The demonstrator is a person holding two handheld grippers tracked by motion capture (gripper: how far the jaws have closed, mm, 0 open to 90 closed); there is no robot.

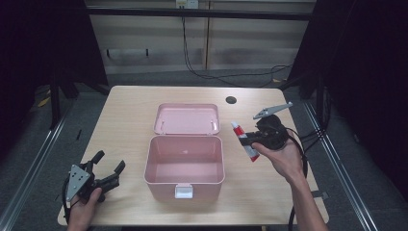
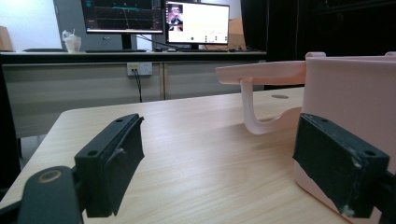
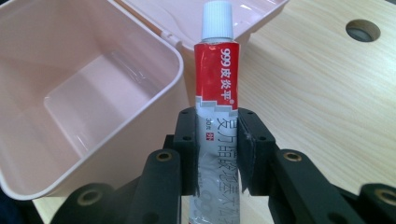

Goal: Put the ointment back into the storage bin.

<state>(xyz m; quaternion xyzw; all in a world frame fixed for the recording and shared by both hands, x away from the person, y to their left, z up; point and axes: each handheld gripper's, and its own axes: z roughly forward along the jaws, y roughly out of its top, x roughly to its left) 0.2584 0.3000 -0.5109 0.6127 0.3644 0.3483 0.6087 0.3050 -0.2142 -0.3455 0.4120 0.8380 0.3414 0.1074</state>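
1. Ointment tube [image 3: 216, 79]: red and silver with a white cap, clamped across its silver lower half by the right gripper [image 3: 217, 151], both pads pressed flat on it.
2. High view: tube [image 1: 243, 139] sits tilted, just right of the pink box [image 1: 184, 185], off the table [image 1: 130, 115], cap end pointing up and away from the person.
3. Right gripper [image 1: 253, 139] is held in the person's right hand [image 1: 284, 159], right of the box, with its grey plate sticking up.
4. Box is open and nothing lies inside; its lid [image 1: 186, 118] is folded back flat behind it, and a white latch [image 1: 183, 192] is on the near wall.
5. Right gripper view: tube cap lines up with the lid's edge [image 3: 261, 16]; box cavity [image 3: 84, 98] is left of the tube.
6. Left gripper [image 1: 107, 171]: jaws spread wide, nothing between them, low at the table's near left corner in the left hand [image 1: 84, 207].
7. Left gripper view: box wall [image 2: 348, 93] is just behind the right-hand jaw; bare tabletop [image 2: 201, 154] lies between the jaws.
8. Table has a round cable hole [image 1: 231, 100] beyond the box, to its right.
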